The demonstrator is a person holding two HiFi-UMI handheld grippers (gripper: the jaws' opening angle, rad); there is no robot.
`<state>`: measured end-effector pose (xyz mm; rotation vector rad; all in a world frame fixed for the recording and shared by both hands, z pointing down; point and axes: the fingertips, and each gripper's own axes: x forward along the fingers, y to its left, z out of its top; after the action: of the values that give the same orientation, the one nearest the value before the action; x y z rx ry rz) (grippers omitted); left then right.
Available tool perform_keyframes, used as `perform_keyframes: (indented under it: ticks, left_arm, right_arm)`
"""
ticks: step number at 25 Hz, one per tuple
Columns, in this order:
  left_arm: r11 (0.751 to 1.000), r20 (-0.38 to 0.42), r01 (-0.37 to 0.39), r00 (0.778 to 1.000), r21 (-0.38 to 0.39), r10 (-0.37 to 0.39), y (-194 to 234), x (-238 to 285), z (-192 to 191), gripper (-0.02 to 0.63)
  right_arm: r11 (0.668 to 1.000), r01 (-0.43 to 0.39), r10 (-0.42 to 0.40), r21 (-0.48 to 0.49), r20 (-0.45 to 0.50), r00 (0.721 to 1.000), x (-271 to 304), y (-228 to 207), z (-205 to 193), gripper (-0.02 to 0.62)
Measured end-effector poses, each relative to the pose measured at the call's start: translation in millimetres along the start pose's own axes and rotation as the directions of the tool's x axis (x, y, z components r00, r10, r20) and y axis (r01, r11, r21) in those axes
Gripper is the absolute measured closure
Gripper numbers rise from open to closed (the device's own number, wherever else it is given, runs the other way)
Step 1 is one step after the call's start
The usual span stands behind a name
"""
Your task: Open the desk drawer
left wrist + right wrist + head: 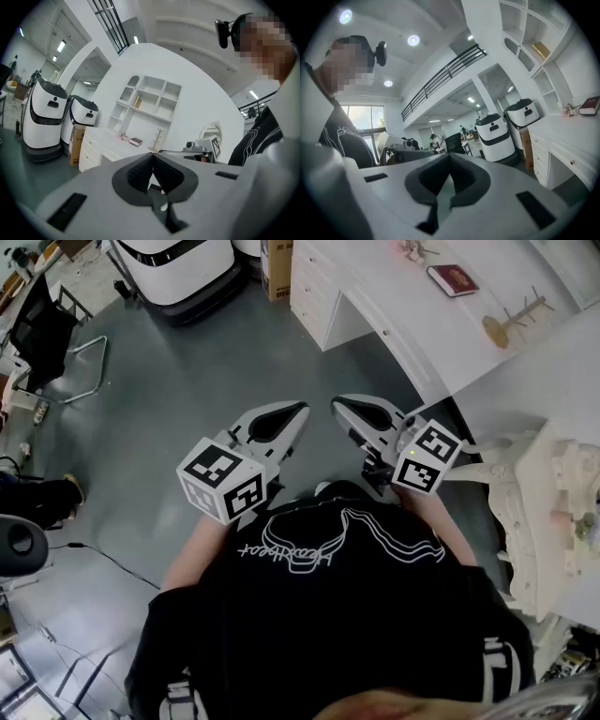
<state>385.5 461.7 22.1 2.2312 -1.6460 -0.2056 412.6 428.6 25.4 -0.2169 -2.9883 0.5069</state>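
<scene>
Pointing toward the desk drawer [377, 326], the left gripper [302, 410] and right gripper [337, 404] are held level, jaws closed on nothing, pending approach.

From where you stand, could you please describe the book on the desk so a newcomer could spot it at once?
Look to the long white desk at the upper right of the head view. On its top, flat beside the tan tree-shaped stand, lies the book. It is the only dark red, rectangular thing there.
</scene>
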Motion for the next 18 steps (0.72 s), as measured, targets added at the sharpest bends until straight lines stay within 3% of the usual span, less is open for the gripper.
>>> perform_keyframes:
  ticks: [7,18]
  left_arm:
    - [0.999,0.003,-0.028,1.0,-0.019,0.028,14,0,2,0.601]
    - [0.99,-0.04,-0.115,0.993,-0.076,0.113,99,43,12,0.601]
  right_arm:
    - [1.0,-0.018,0.018,0.009,-0.009,1.0,12,-7,-2,0.591]
    - [0.996,-0.02,0.02,0.087,0.002,1.0,59,-96,9,0.59]
